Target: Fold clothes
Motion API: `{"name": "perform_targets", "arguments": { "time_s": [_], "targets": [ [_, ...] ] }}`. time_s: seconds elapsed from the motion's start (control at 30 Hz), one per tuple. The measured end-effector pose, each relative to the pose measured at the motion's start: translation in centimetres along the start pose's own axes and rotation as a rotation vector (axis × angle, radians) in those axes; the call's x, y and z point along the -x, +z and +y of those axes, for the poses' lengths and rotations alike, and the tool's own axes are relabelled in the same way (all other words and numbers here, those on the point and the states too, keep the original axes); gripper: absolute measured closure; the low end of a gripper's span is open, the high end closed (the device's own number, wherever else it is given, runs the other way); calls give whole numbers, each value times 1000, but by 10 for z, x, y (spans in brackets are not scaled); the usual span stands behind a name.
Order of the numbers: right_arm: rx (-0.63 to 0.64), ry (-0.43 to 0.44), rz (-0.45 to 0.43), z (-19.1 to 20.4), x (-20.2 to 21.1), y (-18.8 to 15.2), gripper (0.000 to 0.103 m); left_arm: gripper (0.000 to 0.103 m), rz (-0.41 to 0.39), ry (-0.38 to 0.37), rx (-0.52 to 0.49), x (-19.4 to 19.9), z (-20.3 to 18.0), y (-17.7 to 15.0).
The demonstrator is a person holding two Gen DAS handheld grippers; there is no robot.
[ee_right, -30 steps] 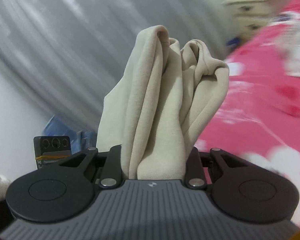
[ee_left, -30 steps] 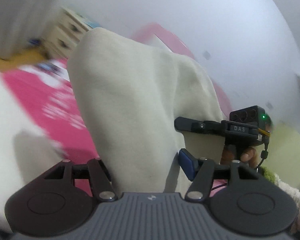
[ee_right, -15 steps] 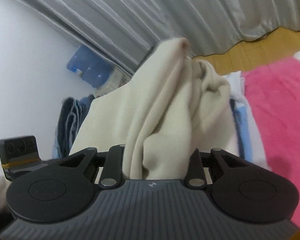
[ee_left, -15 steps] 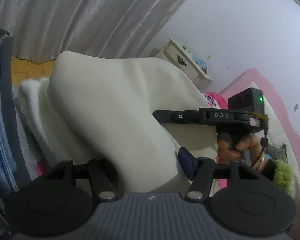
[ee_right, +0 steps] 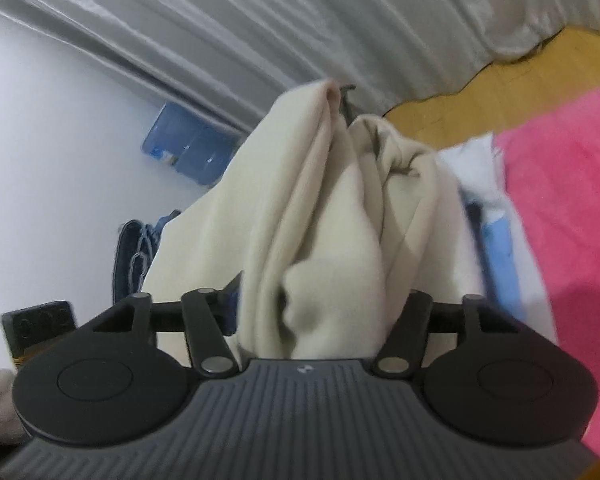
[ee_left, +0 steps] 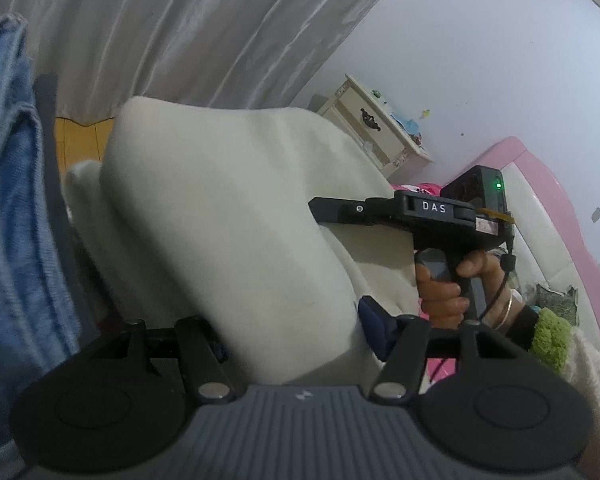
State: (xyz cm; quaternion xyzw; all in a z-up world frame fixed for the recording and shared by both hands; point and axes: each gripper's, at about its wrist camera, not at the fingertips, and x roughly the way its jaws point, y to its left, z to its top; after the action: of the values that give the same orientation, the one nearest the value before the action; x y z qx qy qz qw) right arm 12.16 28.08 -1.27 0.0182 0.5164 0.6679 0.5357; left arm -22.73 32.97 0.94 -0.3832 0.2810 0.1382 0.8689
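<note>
step: setting the folded cream cloth [ee_left: 228, 216] down by the jeans [ee_left: 8, 208] | left tool [ee_left: 296, 328] grips it | right tool [ee_right: 320, 304] opening, cloth between | next: release left

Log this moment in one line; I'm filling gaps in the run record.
task: fold clothes | left gripper: cream garment between its fingers | right gripper: jaws opening, garment between

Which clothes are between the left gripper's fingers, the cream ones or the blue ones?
The cream garment. It rises right between the fingers of the left gripper, while the blue denim lies at the left edge of that view, outside them.
</note>
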Motion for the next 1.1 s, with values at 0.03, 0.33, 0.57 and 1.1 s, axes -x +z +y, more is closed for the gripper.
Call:
{"name": "perform_targets", "arguments": {
  "time_s": [0.03, 0.33, 0.57, 1.1],
  "targets": [
    [14, -27, -2, 5, 2, 2, 37, 41, 6, -1, -4, 8, 4, -1],
    [92, -208, -169, 10, 66, -4, 32, 41, 13, -17, -118, 92, -6, -2],
    [352, -312, -309, 68, 117, -48, 64, 42, -177, 92, -208, 83, -33, 18],
    [544, -390, -123, 83, 31, -143, 81, 48, -180, 472, -425, -5, -54, 26]
  ]
}}
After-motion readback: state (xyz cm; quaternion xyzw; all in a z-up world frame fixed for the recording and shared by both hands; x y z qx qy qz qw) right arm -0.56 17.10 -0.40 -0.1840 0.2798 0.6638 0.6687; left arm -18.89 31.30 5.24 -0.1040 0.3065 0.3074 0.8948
